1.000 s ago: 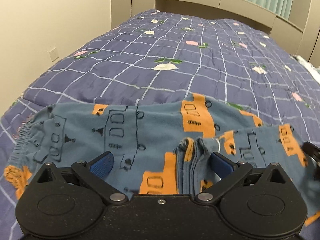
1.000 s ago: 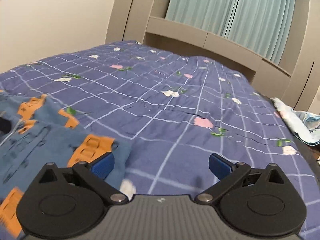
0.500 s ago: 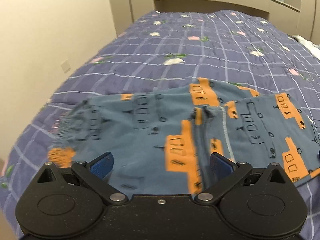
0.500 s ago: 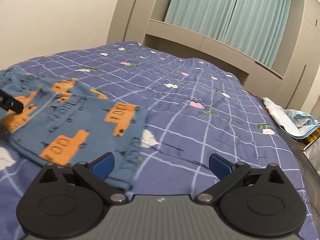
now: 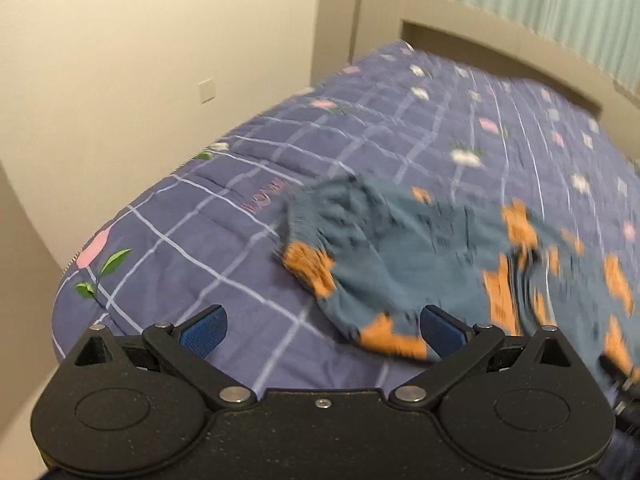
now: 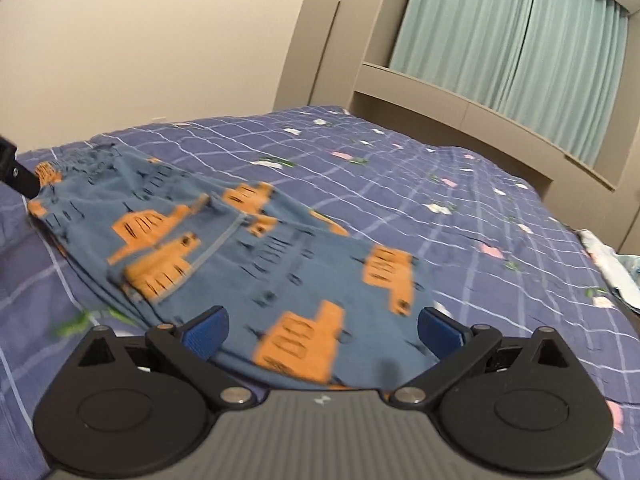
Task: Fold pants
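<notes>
The blue pants (image 5: 420, 256) with orange vehicle prints lie folded on the purple checked quilt; they also show in the right wrist view (image 6: 248, 240). The gathered waistband (image 5: 308, 236) is at the left end. My left gripper (image 5: 322, 330) is open and empty, held above the quilt just left of the waistband end. My right gripper (image 6: 322, 330) is open and empty, held over the near right edge of the pants. The tip of the left gripper (image 6: 12, 168) shows at the far left of the right wrist view.
The quilt (image 5: 200, 240) covers a bed with a beige headboard (image 6: 460, 108) and teal curtains (image 6: 520, 48) behind. A beige wall (image 5: 120, 60) runs along the bed's left side. A pale cloth (image 6: 612, 268) lies at the bed's right edge.
Both grippers have pulled back and up from the pants. The left view has swung left, toward the waistband end and the bed's corner. The right view has swung left onto the pants.
</notes>
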`<action>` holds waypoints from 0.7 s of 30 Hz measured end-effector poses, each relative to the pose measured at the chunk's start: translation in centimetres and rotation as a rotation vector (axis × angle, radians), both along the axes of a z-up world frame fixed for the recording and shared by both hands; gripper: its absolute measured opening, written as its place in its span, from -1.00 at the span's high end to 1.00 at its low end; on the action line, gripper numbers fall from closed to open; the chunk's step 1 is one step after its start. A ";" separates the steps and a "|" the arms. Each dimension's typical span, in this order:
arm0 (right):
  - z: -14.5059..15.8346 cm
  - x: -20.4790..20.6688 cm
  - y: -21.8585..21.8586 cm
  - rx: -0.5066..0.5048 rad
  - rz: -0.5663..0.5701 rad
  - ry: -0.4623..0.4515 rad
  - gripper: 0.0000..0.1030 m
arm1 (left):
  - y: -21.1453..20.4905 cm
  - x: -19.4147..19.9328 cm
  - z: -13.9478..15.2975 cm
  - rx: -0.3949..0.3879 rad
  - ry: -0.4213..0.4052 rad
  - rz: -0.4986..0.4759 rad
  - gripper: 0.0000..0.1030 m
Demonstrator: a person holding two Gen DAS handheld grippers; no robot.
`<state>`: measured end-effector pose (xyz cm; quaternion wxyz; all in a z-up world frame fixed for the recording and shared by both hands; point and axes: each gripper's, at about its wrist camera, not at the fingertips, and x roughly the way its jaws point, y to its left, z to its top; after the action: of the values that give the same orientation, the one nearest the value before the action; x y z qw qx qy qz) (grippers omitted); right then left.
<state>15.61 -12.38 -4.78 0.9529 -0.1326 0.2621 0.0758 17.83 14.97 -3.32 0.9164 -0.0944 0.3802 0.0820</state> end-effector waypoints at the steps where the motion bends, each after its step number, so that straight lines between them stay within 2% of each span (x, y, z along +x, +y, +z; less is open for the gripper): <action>1: 0.0 0.4 0.4 0.013 0.002 0.002 -0.99 | 0.7 0.2 0.0 -0.030 -0.025 0.006 -0.99; 4: -0.1 1.4 1.4 0.035 0.006 0.005 -0.99 | 2.4 1.6 -0.8 -0.109 -0.091 -0.025 -0.99; 8: -0.4 2.6 2.1 0.046 -0.012 0.006 -0.99 | 4.1 3.6 -2.1 -0.179 -0.124 -0.024 -0.99; 12: -1.4 3.8 2.2 0.066 -0.031 0.054 -0.99 | 5.0 4.7 -3.2 -0.263 -0.149 -0.062 -0.95; 14: -1.9 4.1 2.2 0.061 -0.033 0.073 -0.99 | 5.4 4.9 -3.8 -0.303 -0.154 -0.073 -0.84; 17: -2.2 4.1 2.1 0.070 -0.030 0.078 -0.99 | 6.0 5.1 -5.0 -0.345 -0.127 -0.038 -0.64; 21: -2.4 4.3 1.9 0.088 -0.031 0.092 -1.00 | 7.0 4.6 -5.8 -0.398 -0.147 0.002 -0.44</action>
<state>19.91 -10.50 -7.17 0.9458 -0.0830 0.3038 0.0786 22.47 21.98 -9.16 0.9048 -0.2796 0.3211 -0.0011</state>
